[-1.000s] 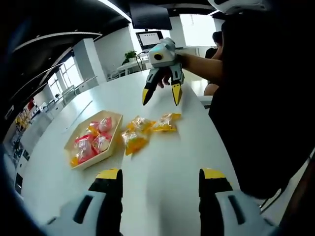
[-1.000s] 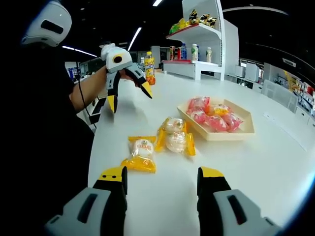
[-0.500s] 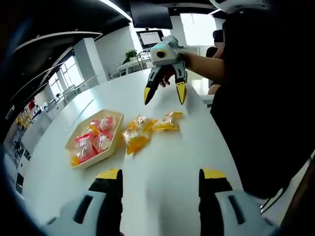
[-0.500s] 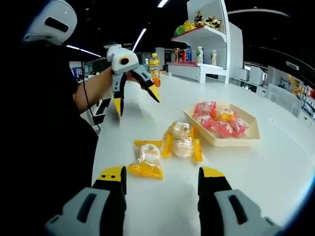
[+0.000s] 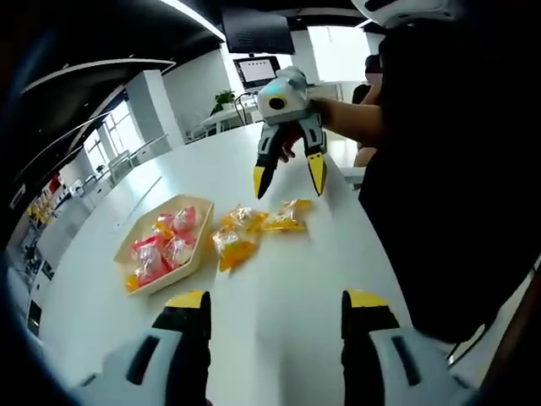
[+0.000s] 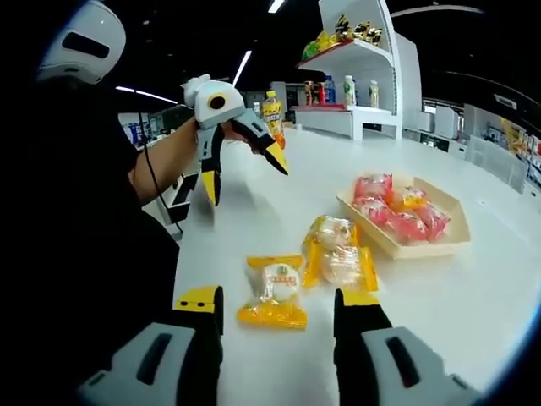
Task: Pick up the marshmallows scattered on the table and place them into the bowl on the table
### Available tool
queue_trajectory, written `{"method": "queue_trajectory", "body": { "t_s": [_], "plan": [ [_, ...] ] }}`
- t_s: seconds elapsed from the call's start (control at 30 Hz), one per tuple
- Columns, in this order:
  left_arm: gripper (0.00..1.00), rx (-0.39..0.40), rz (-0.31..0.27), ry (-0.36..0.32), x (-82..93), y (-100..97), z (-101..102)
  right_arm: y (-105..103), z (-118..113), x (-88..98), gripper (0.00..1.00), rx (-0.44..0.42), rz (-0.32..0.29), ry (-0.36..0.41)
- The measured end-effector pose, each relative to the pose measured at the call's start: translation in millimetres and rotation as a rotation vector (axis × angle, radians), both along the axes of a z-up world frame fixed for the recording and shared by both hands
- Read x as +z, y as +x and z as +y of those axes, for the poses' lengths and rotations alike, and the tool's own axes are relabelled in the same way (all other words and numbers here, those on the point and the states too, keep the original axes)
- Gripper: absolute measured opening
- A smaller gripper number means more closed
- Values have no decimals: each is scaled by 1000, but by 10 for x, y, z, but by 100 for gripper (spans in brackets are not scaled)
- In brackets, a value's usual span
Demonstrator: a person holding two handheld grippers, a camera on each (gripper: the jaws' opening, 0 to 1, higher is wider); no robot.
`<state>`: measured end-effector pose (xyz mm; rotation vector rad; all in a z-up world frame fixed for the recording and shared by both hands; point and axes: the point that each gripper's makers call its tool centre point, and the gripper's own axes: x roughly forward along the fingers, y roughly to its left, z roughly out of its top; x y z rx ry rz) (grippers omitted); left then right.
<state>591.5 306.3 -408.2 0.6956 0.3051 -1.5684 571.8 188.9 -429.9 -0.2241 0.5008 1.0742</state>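
Three yellow-wrapped marshmallow packets lie in a cluster on the white table [image 5: 279, 279]: one [image 5: 287, 214] right under my right gripper [image 5: 289, 178], two others [image 5: 241, 218] [image 5: 230, 246] beside it. In the right gripper view they sit just past my open right gripper [image 6: 279, 303]: one [image 6: 275, 288] nearest, two [image 6: 330, 233] [image 6: 342, 266] to its right. The wooden bowl [image 5: 196, 254] [image 6: 423, 248] holds several pink and yellow packets. My left gripper [image 5: 276, 304] [image 6: 243, 172] stands open and holds nothing, raised above the table.
The person's dark-clothed body [image 5: 456, 169] fills one side of both views. A white shelf [image 6: 355, 51] with bottles and snacks stands behind the table, and a drink bottle [image 6: 272, 110] is at the far end. Desks and a screen [image 5: 258, 68] lie beyond the table.
My right gripper has come down and closer over the yellow packets, which now sit nearer its jaws. Both grippers stay open.
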Motion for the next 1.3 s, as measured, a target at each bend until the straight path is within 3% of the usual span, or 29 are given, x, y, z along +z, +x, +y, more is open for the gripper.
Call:
{"method": "queue_trajectory", "body": {
  "t_s": [0.23,0.7,1.03,1.3],
  "plan": [
    [60,-16,-1,-1,-9,-30,-14,20,71,-15,40,-24,31,4],
    [60,-9,-13,-7,15,-18,15,33,149,-123,41,-27,69,8],
    [60,-14,-9,-5,-5,-28,-6,80,172,-169,40,-35,45,-2],
    [59,-5,-13,-22,9,-14,-7,112,159,-189,34,-49,41,-6]
  ]
}}
